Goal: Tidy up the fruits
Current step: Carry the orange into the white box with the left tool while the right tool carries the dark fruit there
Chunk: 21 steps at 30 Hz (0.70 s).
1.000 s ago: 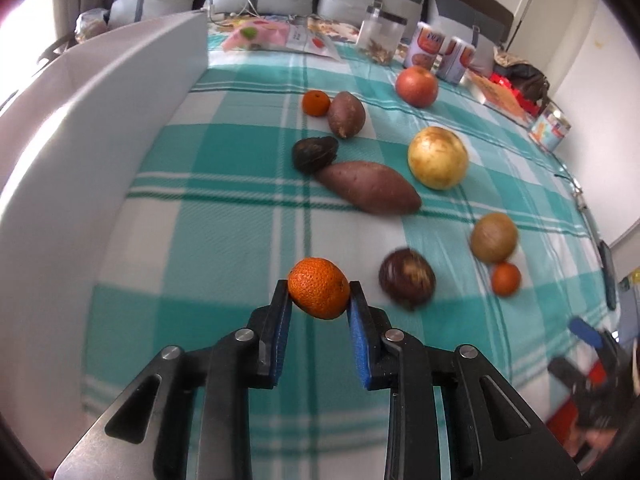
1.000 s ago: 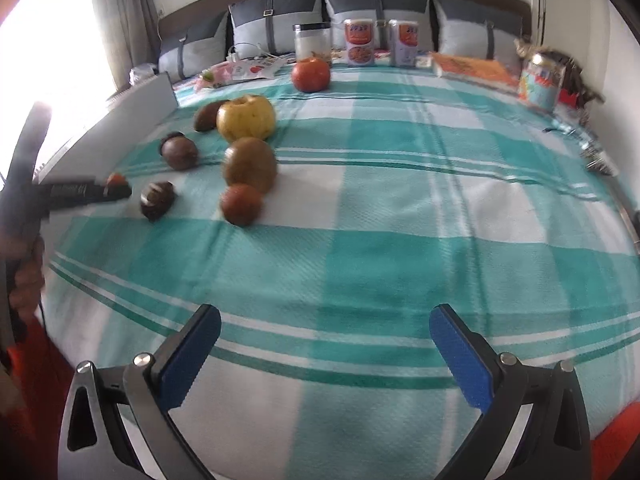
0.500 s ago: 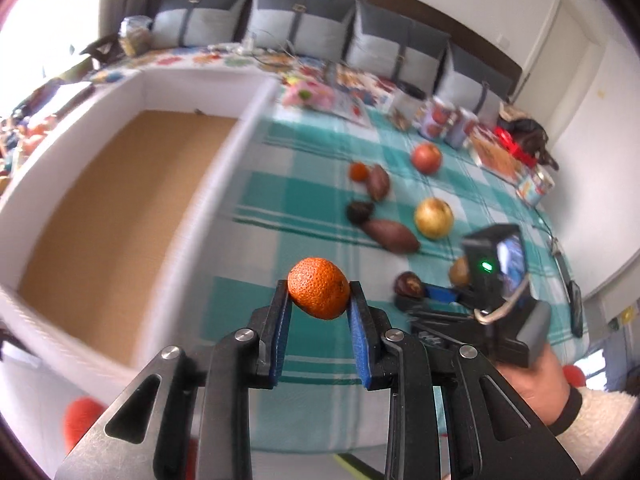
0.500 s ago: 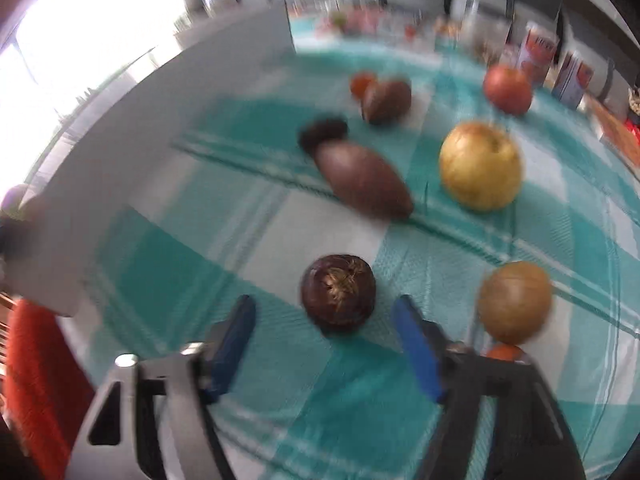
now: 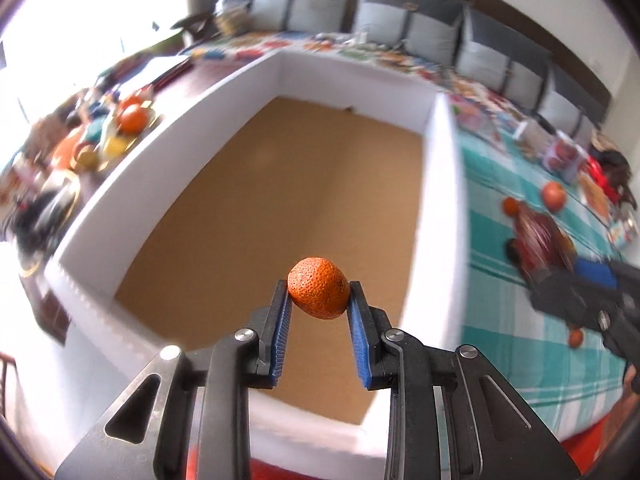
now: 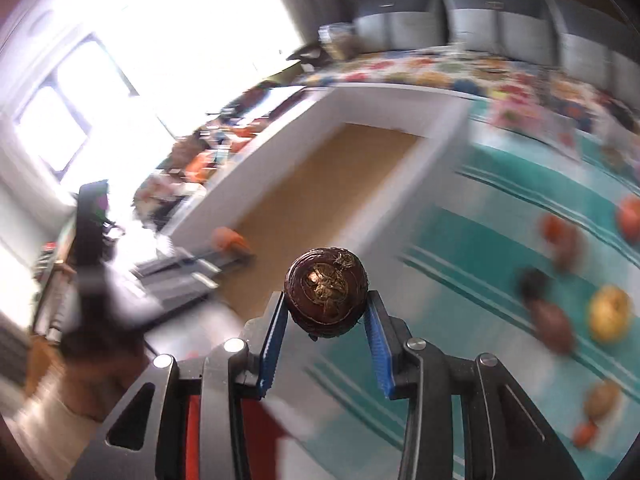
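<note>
My left gripper [image 5: 319, 295] clamps the mandarin [image 5: 319, 294] directly above the white box [image 5: 443, 184]; the right gripper [image 6: 326, 303] grips a dark round fruit [image 6: 326, 297] (mangosteen, probably) beside its wall, farther off.

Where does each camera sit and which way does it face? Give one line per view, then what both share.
Left wrist: behind the left tongs, looking down into the white box; they grip an orange mandarin.
Right wrist: behind the right tongs, gripping a dark round fruit, facing box and checked cloth; view blurred.
Shared: the box; each view shows the other tongs.
</note>
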Each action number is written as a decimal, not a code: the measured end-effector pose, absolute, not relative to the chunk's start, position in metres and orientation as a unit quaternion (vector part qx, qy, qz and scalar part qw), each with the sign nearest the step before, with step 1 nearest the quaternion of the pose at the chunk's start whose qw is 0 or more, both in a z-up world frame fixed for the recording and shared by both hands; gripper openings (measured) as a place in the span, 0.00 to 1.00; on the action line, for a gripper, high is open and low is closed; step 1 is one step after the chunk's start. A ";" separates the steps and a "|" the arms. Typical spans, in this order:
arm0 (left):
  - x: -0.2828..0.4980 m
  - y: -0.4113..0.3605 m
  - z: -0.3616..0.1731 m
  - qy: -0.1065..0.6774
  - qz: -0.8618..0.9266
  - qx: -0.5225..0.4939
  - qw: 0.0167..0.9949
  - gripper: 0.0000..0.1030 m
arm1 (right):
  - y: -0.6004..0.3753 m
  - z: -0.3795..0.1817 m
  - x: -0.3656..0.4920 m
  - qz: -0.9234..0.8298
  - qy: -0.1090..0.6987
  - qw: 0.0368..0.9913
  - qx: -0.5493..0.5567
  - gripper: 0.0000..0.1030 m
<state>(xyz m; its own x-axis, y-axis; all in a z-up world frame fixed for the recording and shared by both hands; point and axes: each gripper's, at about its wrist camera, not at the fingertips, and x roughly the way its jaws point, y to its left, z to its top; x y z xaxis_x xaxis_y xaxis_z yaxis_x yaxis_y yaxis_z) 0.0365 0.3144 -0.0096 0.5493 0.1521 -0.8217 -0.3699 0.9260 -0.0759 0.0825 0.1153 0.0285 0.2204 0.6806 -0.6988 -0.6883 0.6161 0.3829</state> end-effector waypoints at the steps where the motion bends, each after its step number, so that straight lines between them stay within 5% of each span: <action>1: 0.033 0.319 -0.014 0.454 0.155 -0.124 0.869 0.27 | 0.132 0.028 0.084 0.442 0.447 0.777 -0.009 0.38; 8: 0.021 0.332 -0.027 0.462 0.178 -0.123 0.860 0.39 | 0.203 0.002 0.098 0.426 0.486 0.763 -0.022 0.41; 11: 0.019 0.331 -0.026 0.455 0.186 -0.120 0.863 0.51 | 0.199 0.007 0.101 0.417 0.482 0.771 0.001 0.60; 13: 0.018 0.329 -0.021 0.449 0.191 -0.118 0.865 0.65 | 0.191 0.015 0.104 0.414 0.469 0.780 0.009 0.84; 16: 0.018 0.316 -0.009 0.424 0.198 -0.114 0.876 0.78 | 0.164 0.034 0.100 0.405 0.429 0.807 0.006 0.87; 21: 0.025 0.279 0.009 0.401 0.163 -0.105 0.895 0.79 | 0.082 0.048 0.082 0.367 0.366 0.855 -0.008 0.98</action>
